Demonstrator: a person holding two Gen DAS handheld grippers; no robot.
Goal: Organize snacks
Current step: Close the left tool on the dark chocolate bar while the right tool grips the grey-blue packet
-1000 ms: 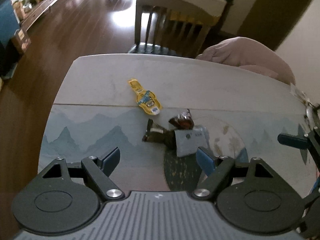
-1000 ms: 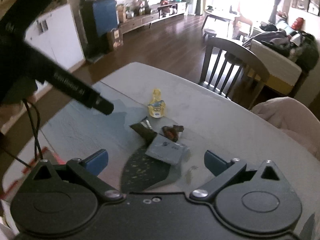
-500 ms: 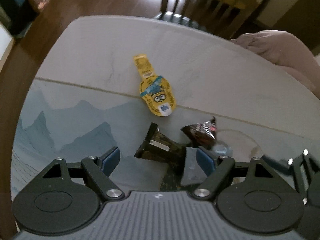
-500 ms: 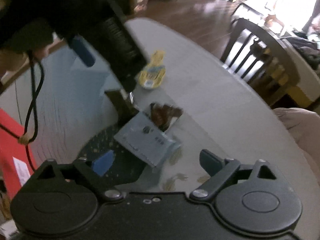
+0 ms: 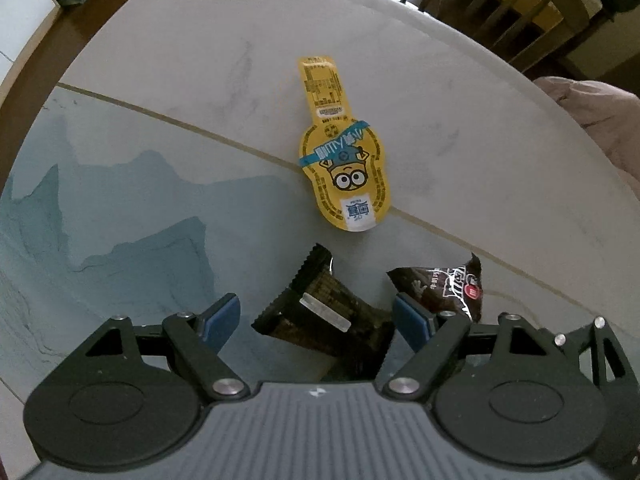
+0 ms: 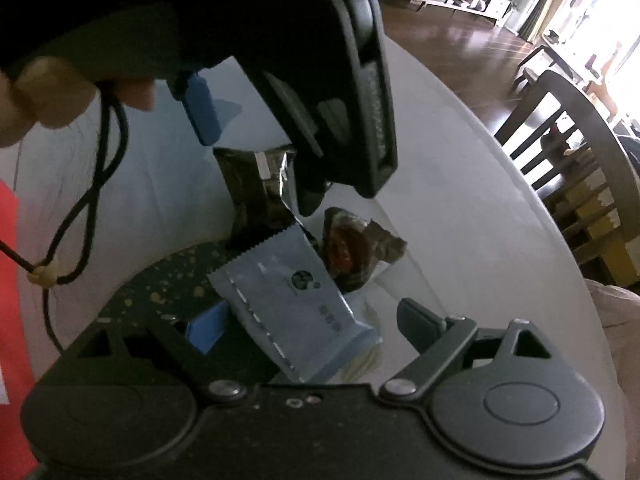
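left gripper (image 5: 316,316) held low over the round table (image 5: 168,80), jaws spread wide, with the dark green-brown snack bar (image 5: 320,312) lying flat on the table between the two blue pads (image 5: 220,318) and not visibly touched by either. just beyond the right-hand pad lies a dark brown crinkled packet (image 5: 444,284), and farther out, near the middle of the table and across a thin seam in its surface, lies the yellow cartoon-printed pouch (image 5: 344,164), narrow end pointing away from the camera. a wooden chair (image 5: 500,12) stands at the far edge. in the right wrist view the right gripper (image 6: 308,330) is likewise spread wide, with a pale blue-grey sachet (image 6: 296,304) lying on the table between its fingers, one corner overlapping the bar's near end; whether the fingers touch the sachet cannot be told. the same dark bar (image 6: 256,196) and brown packet (image 6: 356,248) lie just beyond it, the left gripper's black body (image 6: 280,60) looming above the bar, a black cord (image 6: 96,184) hanging from the person's hand (image 6: 48,92) at left.
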